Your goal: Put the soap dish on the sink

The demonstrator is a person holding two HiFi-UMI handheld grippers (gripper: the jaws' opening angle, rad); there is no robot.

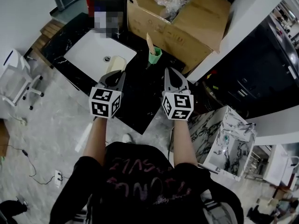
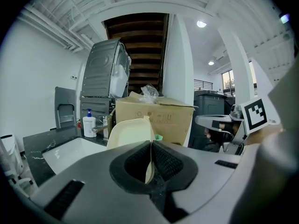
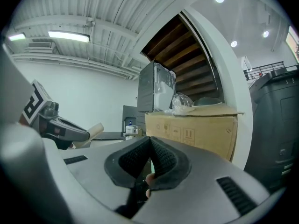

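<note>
- Over the black counter, head view: left gripper holds the cream soap dish at the white sink's near edge.
- Left gripper view: jaws clamp the dish's rim; cardboard box print unreadable.
- Right gripper view: right gripper pressed together, empty.

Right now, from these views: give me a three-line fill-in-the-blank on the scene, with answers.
1. The cream soap dish is clamped in the fingers of the ____ gripper.
2. The sink basin set in the black counter is ____ in colour.
3. In front of the cardboard box stands a ____ cup.
Missing words: left; white; green.
</note>
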